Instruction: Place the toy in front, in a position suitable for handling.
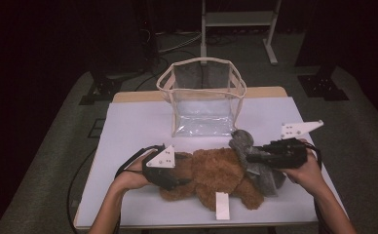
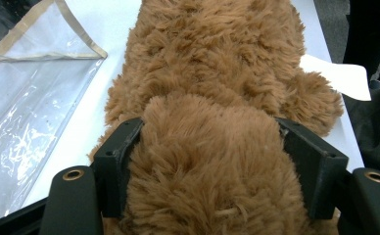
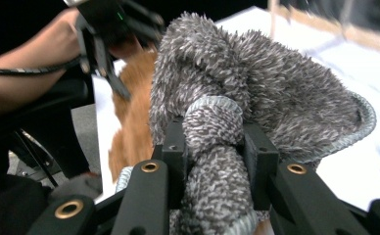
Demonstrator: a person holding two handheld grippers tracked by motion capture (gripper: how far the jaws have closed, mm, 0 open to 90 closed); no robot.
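Left hand-held gripper (image 2: 208,161) pinches the brown teddy bear (image 1: 219,175) from its side; right hand-held gripper (image 3: 212,156) clamps grey cloth (image 3: 256,93).

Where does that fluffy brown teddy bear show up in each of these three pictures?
High view: the teddy bear lies at the table's near edge, between the two grippers.
Left gripper view: it fills the middle, squeezed between the jaws.
Right gripper view: a brown strip at left, behind the grey cloth.
Shared landmark: the clear bag, upper left in the left gripper view.
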